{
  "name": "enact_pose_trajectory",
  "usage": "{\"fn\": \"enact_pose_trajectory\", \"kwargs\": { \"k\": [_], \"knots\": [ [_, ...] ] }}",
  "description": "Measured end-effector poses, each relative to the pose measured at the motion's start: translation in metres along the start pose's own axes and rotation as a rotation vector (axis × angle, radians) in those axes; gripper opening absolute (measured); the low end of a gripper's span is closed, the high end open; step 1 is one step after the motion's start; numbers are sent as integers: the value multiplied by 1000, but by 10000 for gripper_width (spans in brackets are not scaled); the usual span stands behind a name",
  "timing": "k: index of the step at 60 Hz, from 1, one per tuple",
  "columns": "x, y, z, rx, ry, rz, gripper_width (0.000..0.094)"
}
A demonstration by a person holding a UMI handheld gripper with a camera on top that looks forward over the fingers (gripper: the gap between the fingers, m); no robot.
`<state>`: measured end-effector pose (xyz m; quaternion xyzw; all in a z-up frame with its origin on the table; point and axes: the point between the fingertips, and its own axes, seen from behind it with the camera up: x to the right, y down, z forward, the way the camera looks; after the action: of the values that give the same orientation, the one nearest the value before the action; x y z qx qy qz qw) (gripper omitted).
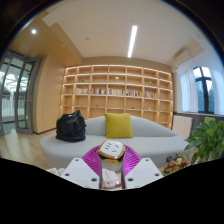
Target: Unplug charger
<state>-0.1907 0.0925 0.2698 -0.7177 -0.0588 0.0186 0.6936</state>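
My gripper (pixel 111 162) is shut on a white charger block (pixel 111 149) with a gold rim. The charger sits between the magenta pads (pixel 93 158), which bow out around it. Its top face shows small slots. A second white piece with a printed label (pixel 109 179) lies just below it between the white fingers (pixel 80 172). Whether the two pieces are joined is hidden. The charger is held up in the air, with the room beyond it. No cable or wall socket is in view.
A long white sofa (pixel 150 130) stands ahead with a yellow cushion (pixel 118 125) and a black bag (pixel 70 126) on it. Wooden bookshelves (pixel 115 92) fill the back wall. Glass doors (pixel 15 95) are at the left, a green plant (pixel 207 140) at the right.
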Motion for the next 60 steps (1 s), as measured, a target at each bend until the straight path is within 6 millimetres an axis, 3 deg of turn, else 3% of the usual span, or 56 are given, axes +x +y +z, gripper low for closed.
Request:
{"fn": "enact_pose_trajectory", "kwargs": {
  "k": [2,5,8,10,20,27,32,37,42,50,60],
  "knots": [
    [7,-7,-2,-2,10,-20,242],
    [21,8,-5,-25,24,-36,241],
    [34,41,-7,-95,38,-35,240],
    [50,81,-9,-153,42,-24,241],
    [77,222,-22,-484,69,60,289],
    [83,260,-35,-576,67,135,389],
    [88,261,-36,-582,71,175,459],
    [102,253,-40,-578,100,173,683],
    [113,243,-48,-564,127,139,817],
    [126,218,-79,-535,141,71,852],
    [117,177,-138,-487,127,20,852]
  ]
}}
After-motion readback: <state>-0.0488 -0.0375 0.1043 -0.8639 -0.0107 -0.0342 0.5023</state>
